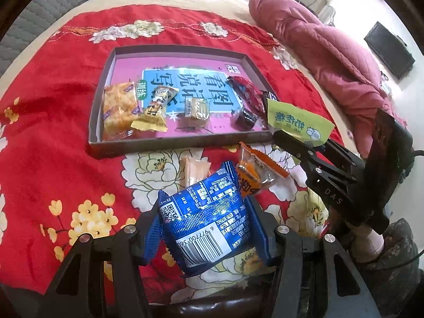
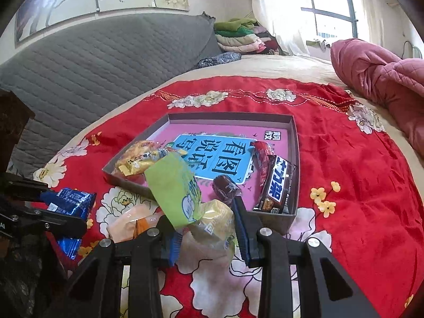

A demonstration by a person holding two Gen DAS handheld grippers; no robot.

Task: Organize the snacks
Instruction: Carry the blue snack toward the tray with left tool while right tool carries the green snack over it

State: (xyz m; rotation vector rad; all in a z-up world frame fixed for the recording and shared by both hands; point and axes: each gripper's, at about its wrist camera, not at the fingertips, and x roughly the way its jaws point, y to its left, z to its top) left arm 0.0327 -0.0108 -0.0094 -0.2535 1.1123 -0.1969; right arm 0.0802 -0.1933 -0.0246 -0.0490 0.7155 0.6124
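A shallow cardboard tray (image 1: 169, 143) (image 2: 295, 143) with a pink printed bottom lies on the red floral cloth and holds several snacks, among them a brown chocolate bar (image 2: 278, 185). My left gripper (image 1: 205, 228) is shut on a blue snack packet (image 1: 209, 222) (image 2: 70, 202), held above the cloth in front of the tray. My right gripper (image 2: 206, 228) (image 1: 299, 145) is shut on a yellow-green snack packet (image 2: 180, 188) (image 1: 296, 122), held at the tray's near right corner. An orange packet (image 1: 251, 172) and a pale wafer packet (image 1: 193, 169) lie on the cloth between us.
The red floral cloth (image 1: 53, 132) covers a bed. A pink quilt (image 1: 318, 39) (image 2: 384, 79) is bunched at the right. A grey padded headboard (image 2: 92, 61) stands at the left, folded clothes (image 2: 238, 37) behind it.
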